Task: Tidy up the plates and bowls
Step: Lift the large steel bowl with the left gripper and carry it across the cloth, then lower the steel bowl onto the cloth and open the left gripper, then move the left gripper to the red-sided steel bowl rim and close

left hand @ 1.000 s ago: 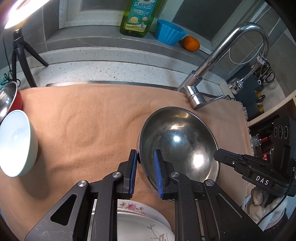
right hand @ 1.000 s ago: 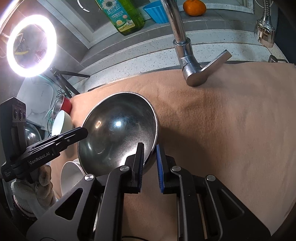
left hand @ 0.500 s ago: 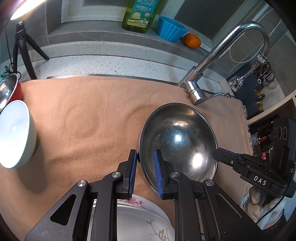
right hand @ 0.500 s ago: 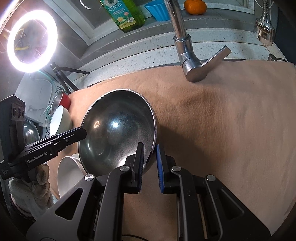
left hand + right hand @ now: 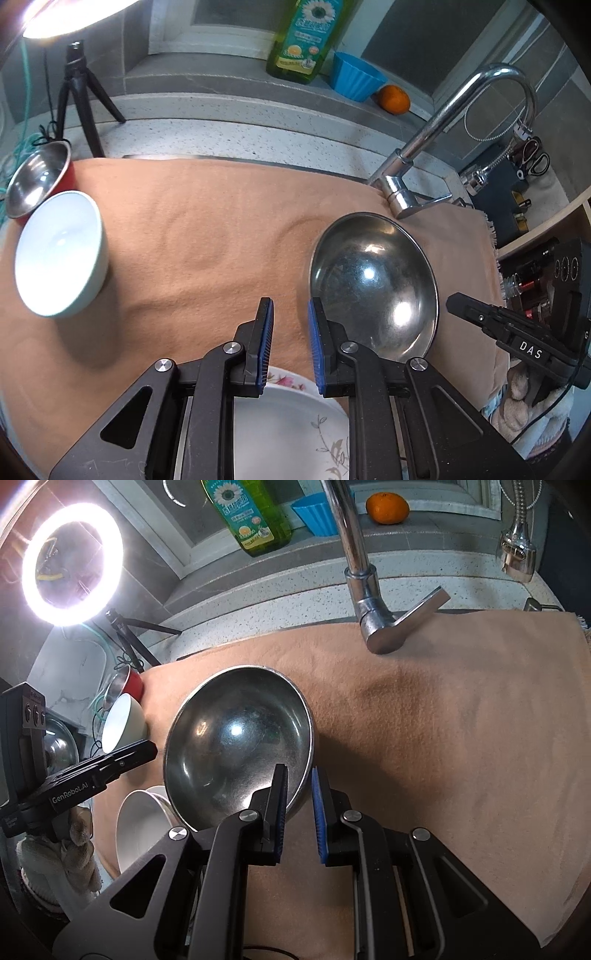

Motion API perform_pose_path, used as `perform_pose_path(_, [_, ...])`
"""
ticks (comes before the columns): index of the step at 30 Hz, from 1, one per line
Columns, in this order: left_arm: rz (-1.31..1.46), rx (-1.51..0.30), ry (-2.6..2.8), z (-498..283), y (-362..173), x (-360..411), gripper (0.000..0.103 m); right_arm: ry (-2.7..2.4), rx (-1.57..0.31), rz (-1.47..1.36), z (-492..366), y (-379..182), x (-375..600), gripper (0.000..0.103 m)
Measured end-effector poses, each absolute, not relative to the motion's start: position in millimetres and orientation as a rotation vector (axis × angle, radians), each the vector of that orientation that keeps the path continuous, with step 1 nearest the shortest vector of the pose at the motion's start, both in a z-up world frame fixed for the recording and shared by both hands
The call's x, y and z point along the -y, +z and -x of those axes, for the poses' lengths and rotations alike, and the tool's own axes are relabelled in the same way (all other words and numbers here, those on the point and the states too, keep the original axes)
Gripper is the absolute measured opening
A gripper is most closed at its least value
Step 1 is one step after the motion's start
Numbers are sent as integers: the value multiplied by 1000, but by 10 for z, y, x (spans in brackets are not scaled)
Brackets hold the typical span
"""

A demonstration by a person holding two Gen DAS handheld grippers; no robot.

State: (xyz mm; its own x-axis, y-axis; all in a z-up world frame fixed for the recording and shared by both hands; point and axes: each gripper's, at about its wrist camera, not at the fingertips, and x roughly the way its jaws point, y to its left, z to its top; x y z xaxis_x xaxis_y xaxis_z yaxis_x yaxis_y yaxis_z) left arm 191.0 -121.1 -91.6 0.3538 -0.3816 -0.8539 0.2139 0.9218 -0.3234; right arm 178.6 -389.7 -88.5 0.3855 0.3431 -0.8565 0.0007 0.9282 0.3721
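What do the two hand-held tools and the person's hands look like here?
Both tools are matte black with triangular cut-outs, silver pivot screws and blue ribbed pads. The left tool reads "GenRobot.AI" on its side, the right tool "DAS". The hands wear light knitted gloves.

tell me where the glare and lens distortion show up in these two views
Left wrist view: the lamp blows out the top left corner, bright spots glint inside the steel bowl, and the counter edge bows with the fisheye. Right wrist view: the ring light is overexposed with a halo, the same bowl shows softer highlights, and the frame corners go dark.
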Motion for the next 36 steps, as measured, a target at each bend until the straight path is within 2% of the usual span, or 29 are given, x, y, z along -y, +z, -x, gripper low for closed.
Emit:
perform_pose_path(11, [233,-1100,-318,-1615,-725,494,17,317,-1100,-332,-1602,-424,3557,14])
perform_pose_path(13, [238,-1090,-307,-1581,-692,346,17,344,-1091,-322,-1564,-338,3421,16])
perform_pose_path(15, [247,-1081,-294,-1567,-661,164,17,377,-1077,-310,-1536,-229,3241,24])
perform_pose_path(17, [259,-1072,-279,-1561,-636,-36,17,398,-1057,-303,-1518,-121,3058,28])
perform_pose_path(24, [283,-1040,-223,-1678,-593,-708,18,484,-1028,-276,-1575,130,2303,29])
perform_pose_path(27, [305,-1031,-203,-1774,-597,-988,18,503,-1030,-271,-1685,139,1966,34])
perform_pose_path(36, [355,-1022,-185,-2191,-700,-1560,18,486,-1099,-311,-2084,-214,1163,34])
